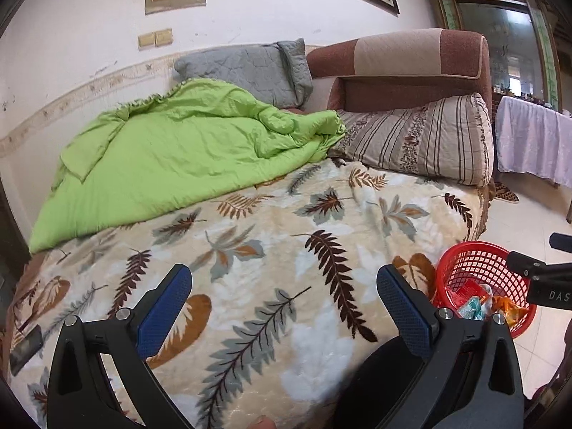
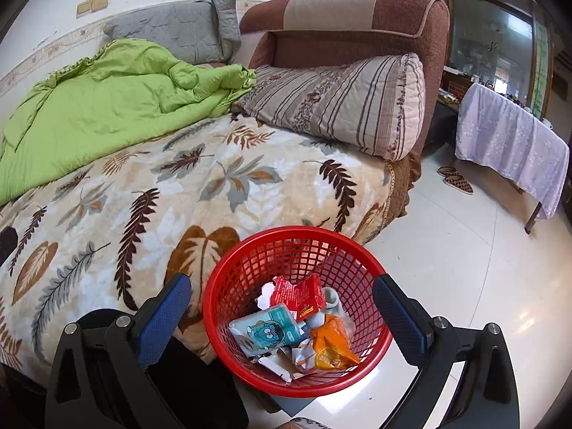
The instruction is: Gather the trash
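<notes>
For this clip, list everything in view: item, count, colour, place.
Basket: one, red, on the floor beside the bed.
Wrappers: several, red, teal, orange, white, inside the basket.
Leaf blanket: one, cream with brown and grey leaves, covering the bed.
Quilt: one, green, bunched by the wall.
Pillows: grey and striped, at the headboard.
Slippers: a pair, brown, on the floor.
Covered table: one, lilac cloth, far right.
Left hand-held gripper: open, over the blanket.
Right hand-held gripper: open, over the basket.

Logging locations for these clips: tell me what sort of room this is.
Most likely a lived-in bedroom or bed-sitting room at home: a bed under a leaf-print blanket, a rumpled green quilt and pillows, with a red trash basket beside it on the tiled floor.
</notes>
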Tool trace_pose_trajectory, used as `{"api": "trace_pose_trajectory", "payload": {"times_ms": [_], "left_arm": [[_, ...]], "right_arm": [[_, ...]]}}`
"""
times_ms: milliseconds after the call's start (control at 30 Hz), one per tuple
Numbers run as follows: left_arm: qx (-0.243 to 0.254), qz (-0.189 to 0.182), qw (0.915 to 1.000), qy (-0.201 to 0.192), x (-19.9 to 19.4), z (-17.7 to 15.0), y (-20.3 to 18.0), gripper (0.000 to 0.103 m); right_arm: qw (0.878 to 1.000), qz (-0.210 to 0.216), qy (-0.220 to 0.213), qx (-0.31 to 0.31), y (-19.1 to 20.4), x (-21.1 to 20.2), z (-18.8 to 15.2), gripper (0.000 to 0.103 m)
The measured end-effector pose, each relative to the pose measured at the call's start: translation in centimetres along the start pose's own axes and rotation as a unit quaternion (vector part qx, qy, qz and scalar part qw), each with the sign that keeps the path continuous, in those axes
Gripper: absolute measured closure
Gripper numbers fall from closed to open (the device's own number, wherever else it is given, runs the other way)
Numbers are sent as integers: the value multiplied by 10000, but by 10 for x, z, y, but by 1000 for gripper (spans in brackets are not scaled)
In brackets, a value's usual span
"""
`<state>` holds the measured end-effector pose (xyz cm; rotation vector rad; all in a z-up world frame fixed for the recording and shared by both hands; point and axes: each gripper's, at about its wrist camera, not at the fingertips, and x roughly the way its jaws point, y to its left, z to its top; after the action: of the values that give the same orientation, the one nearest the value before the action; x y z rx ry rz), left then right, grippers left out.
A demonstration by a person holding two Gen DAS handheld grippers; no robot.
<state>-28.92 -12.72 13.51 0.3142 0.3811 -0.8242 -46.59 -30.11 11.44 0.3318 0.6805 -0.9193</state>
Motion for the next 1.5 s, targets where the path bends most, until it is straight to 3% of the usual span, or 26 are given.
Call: {"api": "trace_pose_trajectory", "payload": {"times_ms": [467,1500], "left_arm": [[19,-64,9998,181,8,-11,-1,0],[64,28,9999,138,9,-16,0,0]], "right_arm": [[9998,-42,-157,-78,7,-7,1,1],[9998,-97,-154,-128,8,-5,0,1]]}}
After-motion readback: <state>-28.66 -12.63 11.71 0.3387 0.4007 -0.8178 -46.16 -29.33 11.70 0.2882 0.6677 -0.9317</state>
